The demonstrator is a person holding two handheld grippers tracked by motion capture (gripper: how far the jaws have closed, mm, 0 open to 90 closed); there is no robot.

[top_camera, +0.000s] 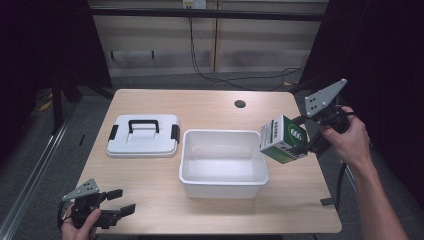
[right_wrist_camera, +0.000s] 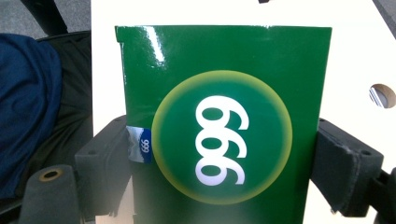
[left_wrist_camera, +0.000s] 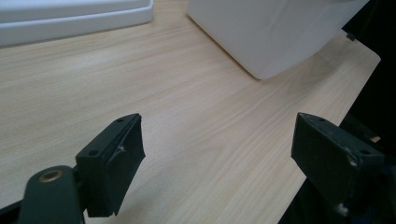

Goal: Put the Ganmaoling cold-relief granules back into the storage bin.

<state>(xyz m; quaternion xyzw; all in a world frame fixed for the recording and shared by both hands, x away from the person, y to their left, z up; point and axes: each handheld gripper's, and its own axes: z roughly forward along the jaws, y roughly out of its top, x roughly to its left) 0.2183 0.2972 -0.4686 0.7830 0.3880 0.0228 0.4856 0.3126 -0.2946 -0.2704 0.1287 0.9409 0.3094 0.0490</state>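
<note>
A green and white box [top_camera: 281, 139] marked 999 hangs in the air over the right rim of the white tub [top_camera: 223, 181]. My right gripper [top_camera: 306, 145] is shut on it from the right. In the right gripper view the box's green face [right_wrist_camera: 224, 126] sits between the two pads [right_wrist_camera: 109, 163], which press on its sides. My left gripper [top_camera: 122, 201] rests at the table's front left corner, open and holding nothing. In the left gripper view its pads [left_wrist_camera: 119, 158] stand wide apart over bare wood, with the tub's corner [left_wrist_camera: 266, 37] ahead.
A white lid [top_camera: 143, 135] with a black handle and black clips lies flat left of the tub. A round cable hole [top_camera: 240, 104] sits near the table's far edge. A cable runs down the wall behind the table.
</note>
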